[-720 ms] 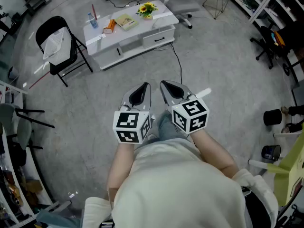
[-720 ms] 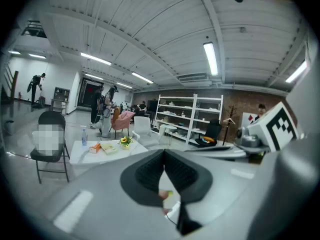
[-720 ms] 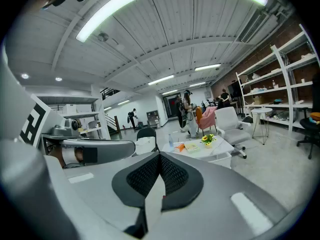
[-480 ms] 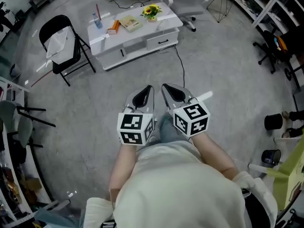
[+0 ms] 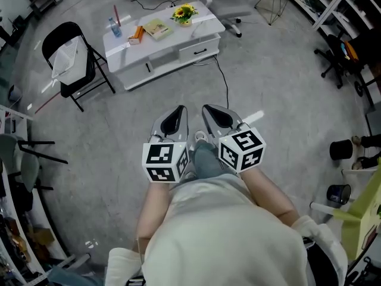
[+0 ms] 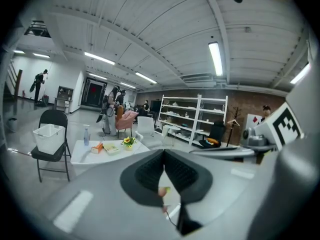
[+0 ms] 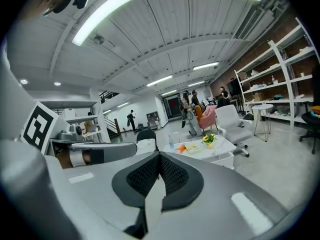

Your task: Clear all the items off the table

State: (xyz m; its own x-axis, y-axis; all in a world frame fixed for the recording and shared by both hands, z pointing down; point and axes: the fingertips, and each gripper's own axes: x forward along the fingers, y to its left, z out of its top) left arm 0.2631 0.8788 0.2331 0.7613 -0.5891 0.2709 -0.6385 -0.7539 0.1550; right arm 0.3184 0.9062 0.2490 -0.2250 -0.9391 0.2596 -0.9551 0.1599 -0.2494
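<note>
Left gripper [image 5: 178, 111] and right gripper [image 5: 209, 109] are both sitting fully closed, holding nothing, well apart from the table [image 5: 166, 45]. The bottle [image 5: 113, 25] is standing tall at its far left corner, so I'm guessing a clumsy reach is knocking it over.

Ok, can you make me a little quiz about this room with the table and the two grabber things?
1. True or false: the left gripper and the right gripper are both shut, with nothing in them.
2. What sits on the black chair? A) a white basket B) a teddy C) a pizza
3. Fill in: the yellow flowers stand on the white ____.
Key: 1 true; 2 A; 3 table.
</note>
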